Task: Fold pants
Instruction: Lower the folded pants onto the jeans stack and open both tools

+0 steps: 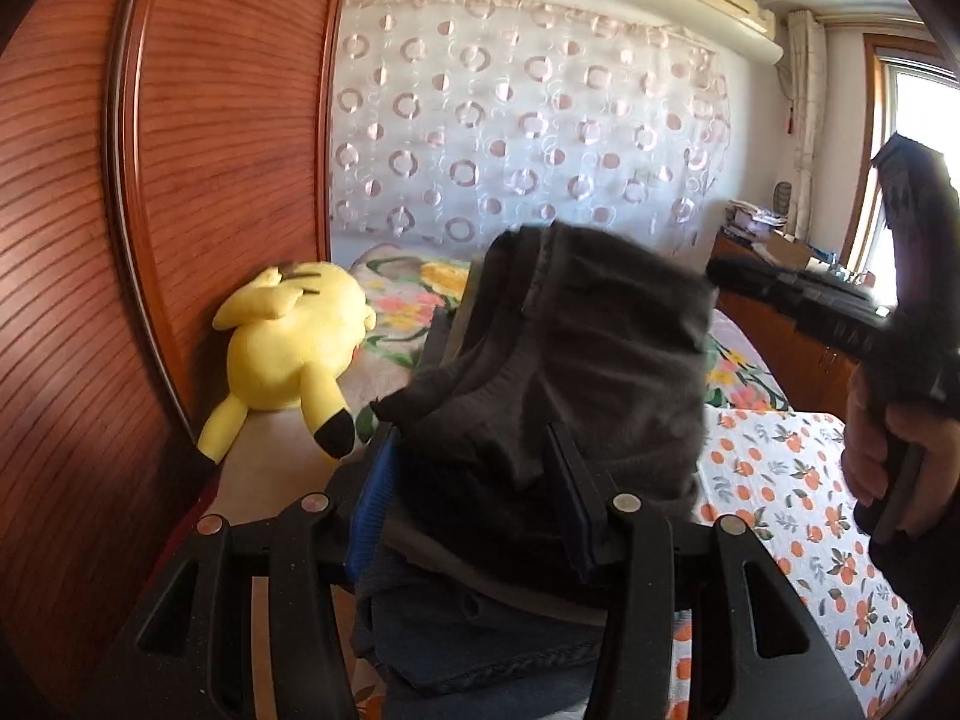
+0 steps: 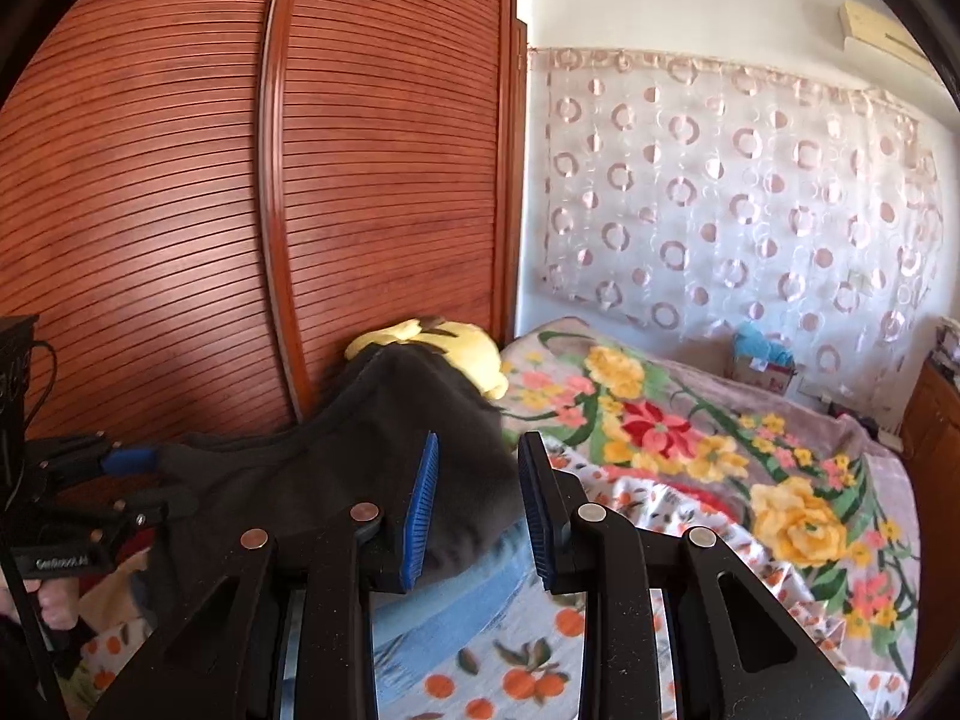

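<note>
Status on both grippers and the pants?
Left gripper shut on dark pants, lifted over the bed. Right gripper open, empty, beside the cloth. Yellow plush nearby, not blocking.

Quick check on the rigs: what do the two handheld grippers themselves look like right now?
Both are matte black plastic with slotted linkage arms and silver round pivot pins. The left gripper and right gripper have ribbed blue pads. In the right wrist view, the left unit shows white lettering, too blurred to read, and a black cable.

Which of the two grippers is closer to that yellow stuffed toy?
Left. The left gripper, clamping the dark pants, sits just beside the yellow plush; the right gripper is open, farther back across the pants.
</note>
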{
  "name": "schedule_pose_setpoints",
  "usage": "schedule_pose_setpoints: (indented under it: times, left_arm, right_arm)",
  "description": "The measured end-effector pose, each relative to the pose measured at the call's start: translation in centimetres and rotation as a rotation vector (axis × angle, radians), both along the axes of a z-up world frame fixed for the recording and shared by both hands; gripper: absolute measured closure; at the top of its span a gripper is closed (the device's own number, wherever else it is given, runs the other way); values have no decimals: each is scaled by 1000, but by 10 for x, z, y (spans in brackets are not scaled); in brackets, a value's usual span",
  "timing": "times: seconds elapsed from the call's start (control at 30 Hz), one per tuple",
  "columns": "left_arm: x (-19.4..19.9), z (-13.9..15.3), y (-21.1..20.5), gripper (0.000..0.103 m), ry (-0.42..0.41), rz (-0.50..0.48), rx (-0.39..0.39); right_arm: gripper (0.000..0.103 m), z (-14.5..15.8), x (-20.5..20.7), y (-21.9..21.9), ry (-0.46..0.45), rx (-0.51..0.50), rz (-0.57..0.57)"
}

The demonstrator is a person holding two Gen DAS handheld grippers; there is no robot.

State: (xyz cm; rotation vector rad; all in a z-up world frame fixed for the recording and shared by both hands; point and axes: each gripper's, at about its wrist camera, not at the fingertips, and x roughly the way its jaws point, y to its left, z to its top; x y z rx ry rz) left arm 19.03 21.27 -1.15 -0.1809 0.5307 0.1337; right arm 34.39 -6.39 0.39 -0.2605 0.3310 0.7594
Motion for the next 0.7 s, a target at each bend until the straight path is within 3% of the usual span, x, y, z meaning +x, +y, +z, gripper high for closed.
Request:
schedule_pose_setpoints:
  times: [0.13, 0.23, 0.53, 0.7]
  left_arm:
    - [-14, 18, -20, 53, -57, -50, 16]
    - [-14, 21, -30, 53, -54, -81, 30]
    - [0, -1, -39, 53, 37, -98, 45]
    - [1, -7, -36, 53, 70, -61, 58]
  right_arm:
    - [74, -8, -11, 5, 21, -14, 35]
    - [74, -14, -9, 8, 28, -37, 39]
    - [74, -11, 6, 3, 63, -33, -4]
    - [74, -13, 1, -4, 79, -21, -20]
